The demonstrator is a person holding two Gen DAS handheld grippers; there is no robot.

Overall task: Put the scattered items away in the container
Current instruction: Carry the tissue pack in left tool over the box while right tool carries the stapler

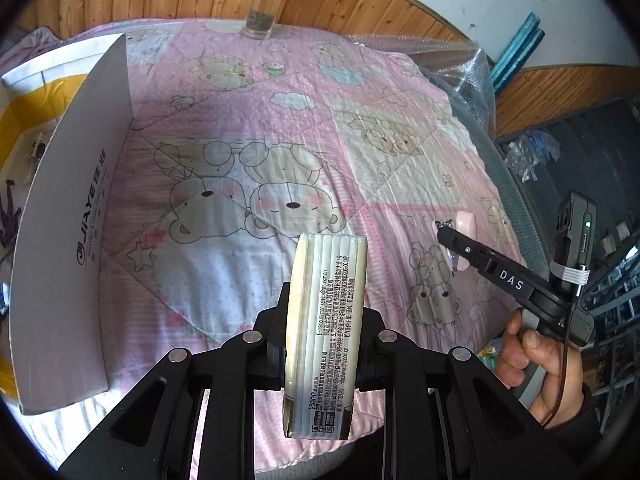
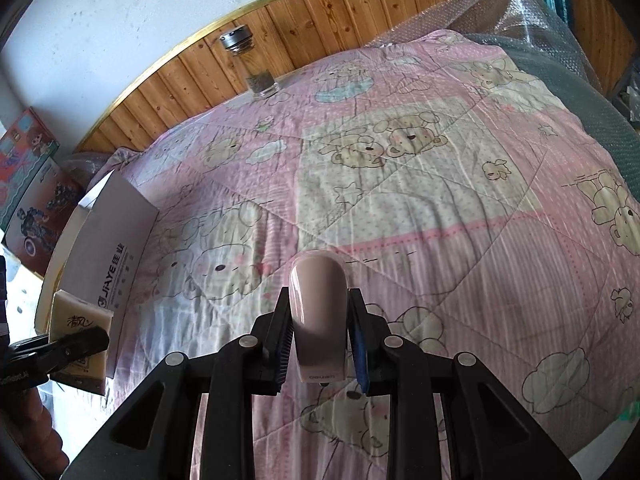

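My left gripper [image 1: 325,312] is shut on a cream tissue pack [image 1: 326,272] printed with black text, held upright above the pink bear quilt [image 1: 280,100]. A white cardboard box [image 1: 76,208] with a yellow inside stands open just to its left. In the right wrist view my right gripper [image 2: 319,292] is shut on a pink stapler [image 2: 318,340], also above the quilt [image 2: 420,200]. The box [image 2: 116,232] lies far left there, with the tissue pack [image 2: 80,316] beside it. From the left wrist view the right gripper [image 1: 452,240] and stapler [image 1: 466,222] show at the right.
A glass bottle [image 1: 266,4] with a metal cap stands at the quilt's far edge against the wood-panelled wall, also in the right wrist view [image 2: 250,64]. Bubble wrap [image 1: 460,64] covers the right side. Colourful toy boxes [image 2: 32,184] sit beyond the cardboard box. Small items [image 1: 36,148] lie inside the box.
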